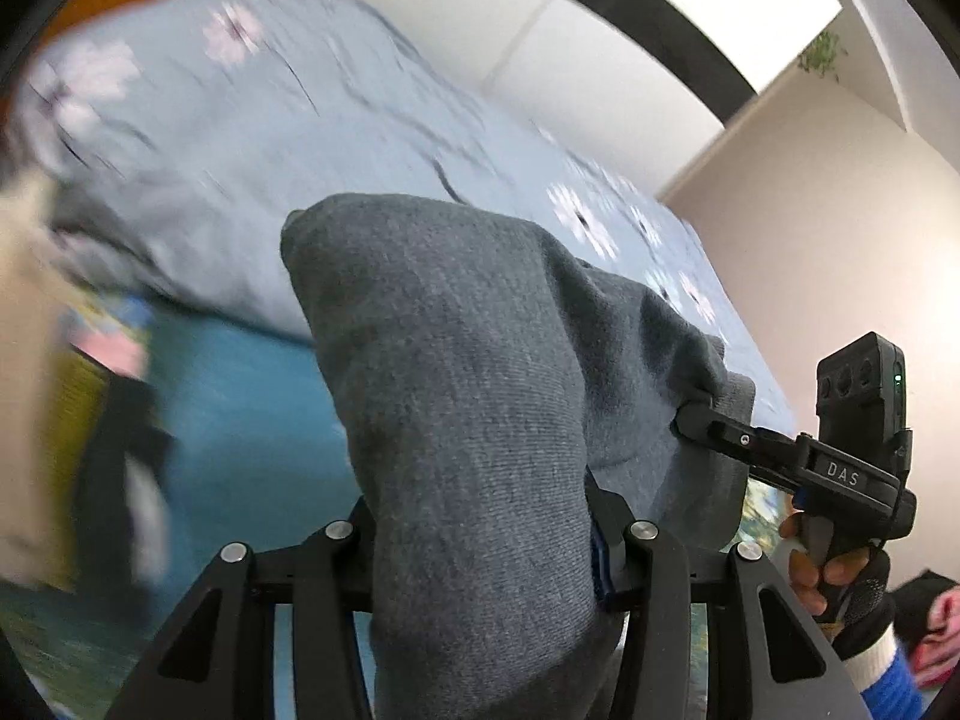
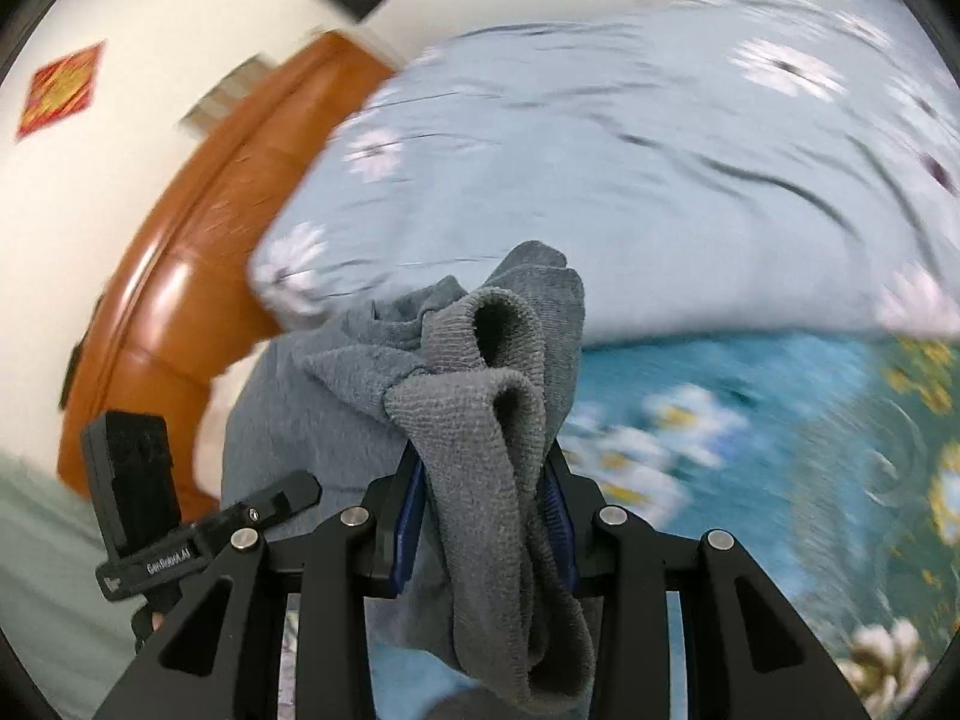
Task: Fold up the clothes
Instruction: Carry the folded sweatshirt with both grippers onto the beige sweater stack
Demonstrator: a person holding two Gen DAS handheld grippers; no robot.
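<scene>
A grey knit garment [image 1: 468,360] hangs in the air above the bed, stretched between both grippers. In the left wrist view my left gripper [image 1: 486,531] is shut on a thick fold that drapes over and hides its fingertips. To the right in that view the right gripper [image 1: 708,420] pinches the garment's far edge, with a gloved hand [image 1: 840,570] on its handle. The right wrist view shows my right gripper [image 2: 486,480] shut on bunched ribbed cloth of the garment [image 2: 492,360] between blue pads [image 2: 411,498]. The left gripper [image 2: 288,495] shows at lower left there.
A light blue flowered duvet [image 2: 630,150] is heaped on a teal flowered sheet [image 2: 750,420]. A wooden headboard [image 2: 198,228] stands against a white wall with a red ornament [image 2: 60,90]. Blurred yellow and black items [image 1: 108,420] sit at left; a pink-and-black bundle [image 1: 936,624] sits at lower right.
</scene>
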